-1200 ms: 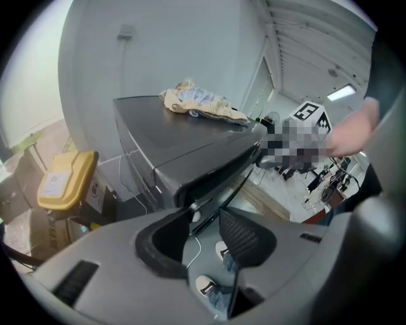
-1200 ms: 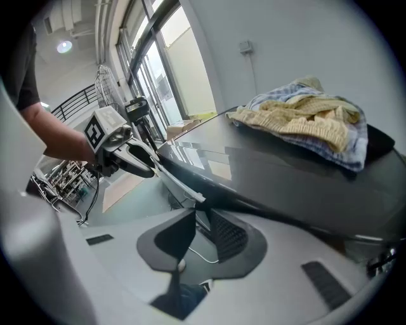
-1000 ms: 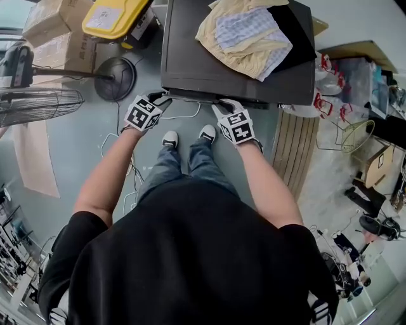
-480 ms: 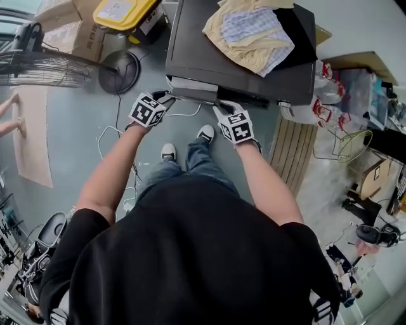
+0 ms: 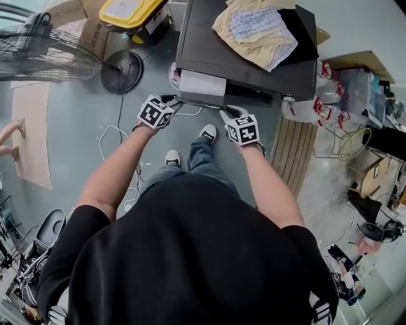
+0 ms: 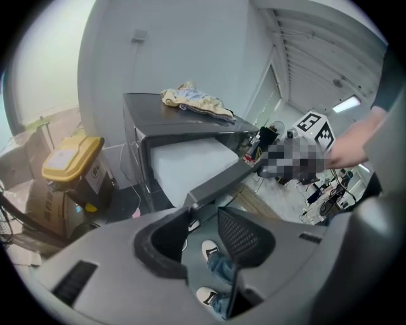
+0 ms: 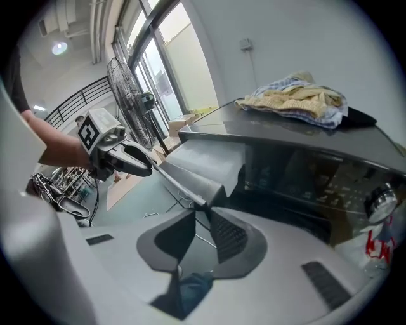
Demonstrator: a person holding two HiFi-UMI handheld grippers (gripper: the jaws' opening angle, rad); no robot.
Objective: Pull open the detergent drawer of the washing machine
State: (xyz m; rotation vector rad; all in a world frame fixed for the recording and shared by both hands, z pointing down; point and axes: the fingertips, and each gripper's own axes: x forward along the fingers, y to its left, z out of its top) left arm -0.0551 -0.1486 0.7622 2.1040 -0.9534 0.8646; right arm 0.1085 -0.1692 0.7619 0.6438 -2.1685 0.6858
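The dark washing machine [image 5: 209, 47] stands in front of me with its pale detergent drawer [image 5: 202, 82] slid out toward me. My left gripper [image 5: 172, 101] grips the left end of the drawer's dark front panel [image 6: 222, 181]. In the left gripper view that end lies between the tips of the left gripper [image 6: 203, 212]. My right gripper [image 5: 229, 112] is shut on the panel's right end. In the right gripper view the right gripper [image 7: 206, 212] has its jaws close together on the panel's edge [image 7: 184, 190]. Both drawer [image 6: 190, 162] and drawer [image 7: 203, 162] show a white top.
A heap of clothes [image 5: 257, 28] lies on the machine's lid. A standing fan [image 5: 44, 54] with a round base [image 5: 120, 73] and a yellow-lidded box [image 5: 130, 11] are at the left. Cables [image 5: 120, 136] trail on the floor. A slatted wooden board [image 5: 288, 152] lies at the right.
The drawer has come out of the machine toward me, showing more of its white top. Both grippers drew back with its front panel.
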